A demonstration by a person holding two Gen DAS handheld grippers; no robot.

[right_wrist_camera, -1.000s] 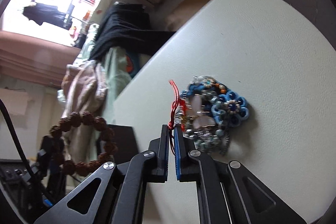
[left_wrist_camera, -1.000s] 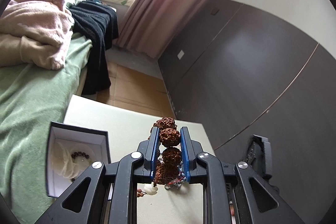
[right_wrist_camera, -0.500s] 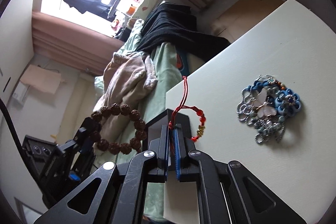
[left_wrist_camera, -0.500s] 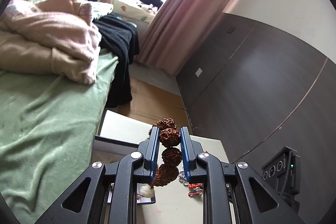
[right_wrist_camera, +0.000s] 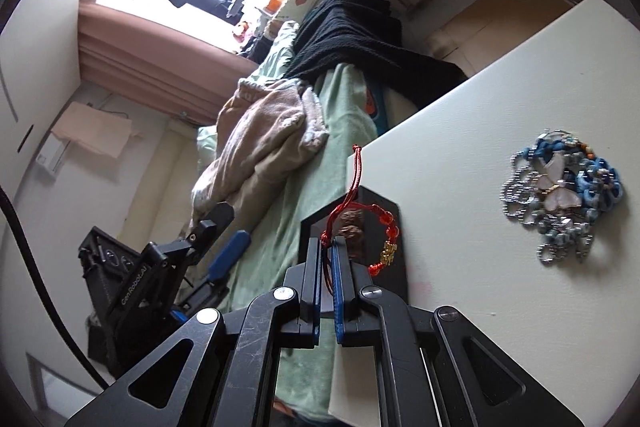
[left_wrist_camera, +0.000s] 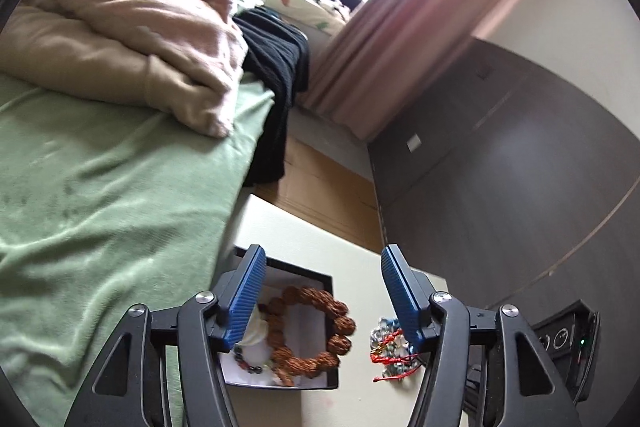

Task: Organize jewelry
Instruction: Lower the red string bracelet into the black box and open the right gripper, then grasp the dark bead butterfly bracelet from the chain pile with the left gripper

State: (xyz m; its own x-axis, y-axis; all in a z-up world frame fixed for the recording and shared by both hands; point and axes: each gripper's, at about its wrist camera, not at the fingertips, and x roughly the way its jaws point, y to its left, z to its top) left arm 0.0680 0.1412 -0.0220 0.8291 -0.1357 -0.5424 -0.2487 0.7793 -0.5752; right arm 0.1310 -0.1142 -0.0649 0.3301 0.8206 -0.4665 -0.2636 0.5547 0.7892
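A beige blanket point(left_wrist_camera: 132, 27) and black garment point(left_wrist_camera: 280, 75) lie on the green-sheeted bed point(left_wrist_camera: 100, 195).

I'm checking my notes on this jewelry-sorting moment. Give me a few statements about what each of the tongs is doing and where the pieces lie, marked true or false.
1. The left tongs are open and hold nothing. True.
2. The brown bead bracelet hangs from the left tongs. False: it lies in the black box, partly over its edge.
3. The right tongs are shut on the red cord bracelet. True.
4. The blue and silver jewelry pile sits inside the box. False: it lies on the white table, apart from the box.
5. The red cord bracelet carries a gold charm. True.
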